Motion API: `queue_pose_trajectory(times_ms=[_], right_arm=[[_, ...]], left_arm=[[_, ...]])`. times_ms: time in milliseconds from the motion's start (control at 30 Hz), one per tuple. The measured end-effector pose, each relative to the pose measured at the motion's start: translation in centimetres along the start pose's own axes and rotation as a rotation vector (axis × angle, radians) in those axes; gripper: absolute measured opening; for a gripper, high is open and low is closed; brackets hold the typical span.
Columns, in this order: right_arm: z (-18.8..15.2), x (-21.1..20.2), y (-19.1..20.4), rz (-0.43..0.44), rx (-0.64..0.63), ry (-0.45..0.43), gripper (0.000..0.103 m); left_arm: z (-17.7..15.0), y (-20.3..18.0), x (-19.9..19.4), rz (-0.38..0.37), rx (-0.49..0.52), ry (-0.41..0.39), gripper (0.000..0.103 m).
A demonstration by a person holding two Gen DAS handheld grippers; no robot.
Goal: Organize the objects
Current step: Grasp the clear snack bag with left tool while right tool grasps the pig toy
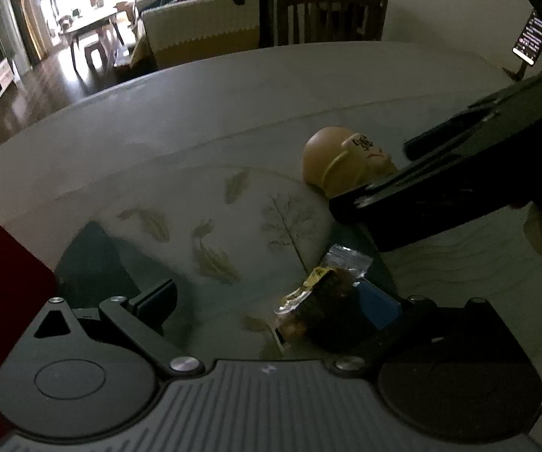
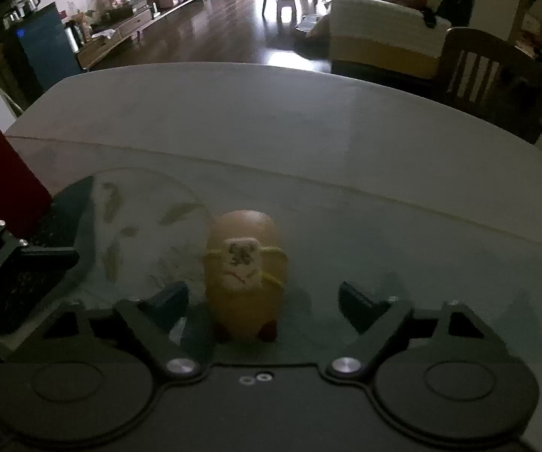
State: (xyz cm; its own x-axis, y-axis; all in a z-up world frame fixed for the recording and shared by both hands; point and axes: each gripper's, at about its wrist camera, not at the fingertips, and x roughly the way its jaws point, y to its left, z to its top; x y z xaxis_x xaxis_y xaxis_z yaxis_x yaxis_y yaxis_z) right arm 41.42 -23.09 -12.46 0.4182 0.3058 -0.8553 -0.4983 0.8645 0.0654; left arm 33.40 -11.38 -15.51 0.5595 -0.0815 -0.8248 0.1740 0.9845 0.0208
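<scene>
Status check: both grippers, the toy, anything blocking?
Right gripper open, straddling the tan toy figure, not touching. Left gripper open, snack packet between its fingers, contact unclear. Nothing blocking the toy; red box off to the side.

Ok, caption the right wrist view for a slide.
Open right tongs straddle a tan toy figure on the glass-topped table.

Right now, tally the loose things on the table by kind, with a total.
Tan toy figure: 1
Snack packet: 1
Red box: 1
Phone on stand: 1
Total: 4
</scene>
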Motion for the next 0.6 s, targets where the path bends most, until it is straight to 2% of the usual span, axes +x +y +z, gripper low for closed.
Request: queue_pose_trajectory(times_ms=[200, 267, 300, 333, 367, 400, 467, 533, 600], right_arm=[[0.3, 0.5, 0.3, 0.016, -0.007, 0.004, 0.069], [0.3, 0.6, 0.4, 0.014, -0.014, 0.004, 0.062], [0.3, 0.6, 0.5, 0.012, -0.014, 0.006, 0.057], [0.3, 0.6, 0.5, 0.012, -0.01, 0.008, 0.053], [0.2, 0.6, 0.5, 0.016, -0.006, 0.01, 0.051], [0.2, 0.5, 0.5, 0.018, -0.004, 0.011, 0.049], [0.2, 0.3, 0.5, 0.02, -0.005, 0.009, 0.045], [0.0, 0.0, 0.6, 0.016, -0.009, 0.007, 0.043], [-0.2, -0.2, 0.6, 0.013, -0.011, 0.003, 0.042]], left_arm=[[-0.3, -0.5, 0.0, 0.012, 0.041, -0.028, 0.099], [-0.3, -0.8, -0.1, 0.002, 0.065, -0.032, 0.084], [-0.3, -0.9, -0.3, -0.008, 0.069, -0.037, 0.08], [-0.3, -1.0, -0.4, -0.018, 0.073, -0.04, 0.069], [-0.3, -1.1, -0.5, -0.027, 0.077, -0.041, 0.06], [-0.2, -1.3, -0.5, -0.036, 0.084, -0.039, 0.057], [-0.1, -1.6, -0.6, -0.044, 0.106, -0.034, 0.043], [0.0, -1.9, -0.7, -0.056, 0.119, -0.025, 0.032], [0.0, -2.1, -0.7, -0.048, 0.122, -0.017, 0.031]])
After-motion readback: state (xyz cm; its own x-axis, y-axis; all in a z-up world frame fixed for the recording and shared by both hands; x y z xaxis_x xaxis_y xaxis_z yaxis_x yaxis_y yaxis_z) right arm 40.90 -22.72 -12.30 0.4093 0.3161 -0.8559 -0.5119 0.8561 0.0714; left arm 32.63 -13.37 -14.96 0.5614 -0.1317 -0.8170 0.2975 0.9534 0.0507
